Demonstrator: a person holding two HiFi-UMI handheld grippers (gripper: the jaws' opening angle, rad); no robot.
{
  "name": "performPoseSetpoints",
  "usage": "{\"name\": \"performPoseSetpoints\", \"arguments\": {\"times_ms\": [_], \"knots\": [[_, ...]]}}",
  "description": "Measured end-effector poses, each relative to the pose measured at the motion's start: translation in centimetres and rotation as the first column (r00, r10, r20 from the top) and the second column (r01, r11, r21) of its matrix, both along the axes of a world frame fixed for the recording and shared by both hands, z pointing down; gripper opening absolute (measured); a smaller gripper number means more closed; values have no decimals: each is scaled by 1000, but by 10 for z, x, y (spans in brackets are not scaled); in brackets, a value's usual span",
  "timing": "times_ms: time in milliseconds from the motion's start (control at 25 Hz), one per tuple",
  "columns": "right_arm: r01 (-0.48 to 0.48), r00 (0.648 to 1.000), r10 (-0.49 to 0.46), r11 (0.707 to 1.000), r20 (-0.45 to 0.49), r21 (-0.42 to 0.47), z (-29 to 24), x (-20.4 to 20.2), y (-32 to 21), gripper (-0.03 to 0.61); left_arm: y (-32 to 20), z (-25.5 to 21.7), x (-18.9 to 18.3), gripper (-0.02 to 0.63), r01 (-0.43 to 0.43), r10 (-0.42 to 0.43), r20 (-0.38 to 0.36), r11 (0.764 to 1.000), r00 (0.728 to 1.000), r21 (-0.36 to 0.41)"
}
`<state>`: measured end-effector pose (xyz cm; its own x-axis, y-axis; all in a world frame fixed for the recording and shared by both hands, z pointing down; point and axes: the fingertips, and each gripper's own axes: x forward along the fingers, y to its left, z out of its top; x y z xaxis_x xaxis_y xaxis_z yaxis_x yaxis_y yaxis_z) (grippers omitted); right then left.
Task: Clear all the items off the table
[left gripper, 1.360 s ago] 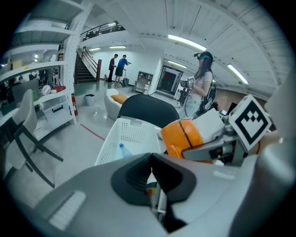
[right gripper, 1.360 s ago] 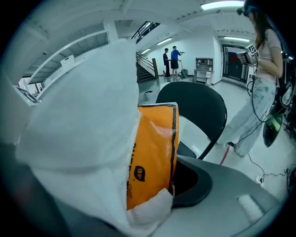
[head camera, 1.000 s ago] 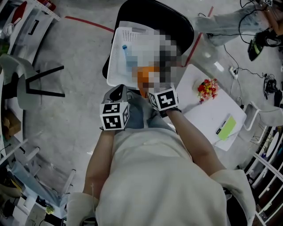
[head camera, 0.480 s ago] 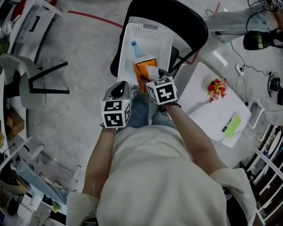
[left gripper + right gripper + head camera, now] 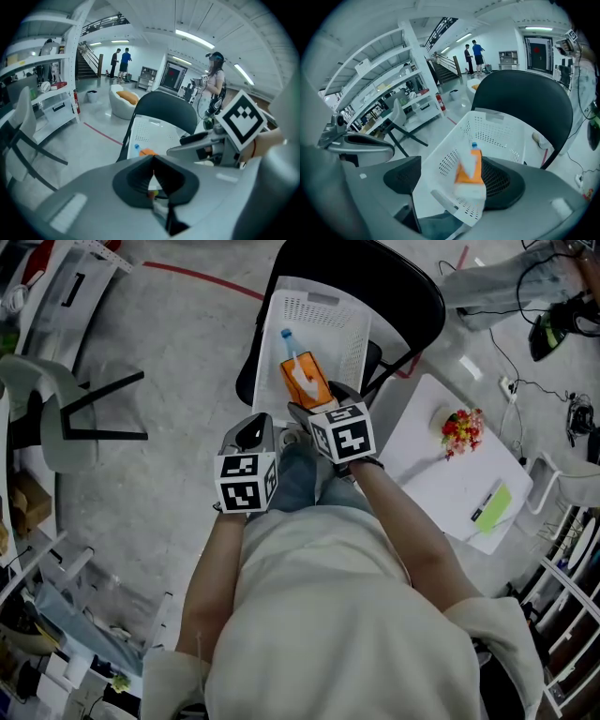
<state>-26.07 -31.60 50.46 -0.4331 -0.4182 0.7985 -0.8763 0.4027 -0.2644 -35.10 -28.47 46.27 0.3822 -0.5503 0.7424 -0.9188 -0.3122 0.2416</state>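
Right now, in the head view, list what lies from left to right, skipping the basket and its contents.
grey chair → left gripper → right gripper → flowers → green pad

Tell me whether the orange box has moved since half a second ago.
Yes: the orange box has shifted deeper into the white basket, toward the bottle.

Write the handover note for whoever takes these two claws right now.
Left claw: shut, empty.
Right claw: its jaws have just been opening and now stand apart. The orange tissue box shows between them, ungripped, in the white basket on the black chair.
Done: tissue box and blue-capped bottle are in the basket.
Left: red flower bunch and flat green item are on the white table.
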Motion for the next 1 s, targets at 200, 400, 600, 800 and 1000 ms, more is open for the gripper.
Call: {"name": "performPoseSetpoints", "arguments": {"times_ms": [200,400,600,800,1000], "knots": [[9,1000,-9,1000,-5,-2,0,2,0,386,0,0,3,8,-2,2,-3,1000,1000,3],[2,1000,-2,1000,-14,-3,-1,7,3,355,-2,-3,6,8,-8,8,-6,1000,1000,9],[-8,1000,8,1000,-12,-7,-5,13,8,263,-2,-5,11,8,-24,25,-5,1000,1000,16],[-14,1000,14,1000,-25,-15,-7,22,14,105,-2,-9,18,8,-46,46,-9,999,999,26],[-34,999,34,999,-36,-11,-11,31,21,0,0,-12,26,8,-71,72,-10,997,997,34]]}}
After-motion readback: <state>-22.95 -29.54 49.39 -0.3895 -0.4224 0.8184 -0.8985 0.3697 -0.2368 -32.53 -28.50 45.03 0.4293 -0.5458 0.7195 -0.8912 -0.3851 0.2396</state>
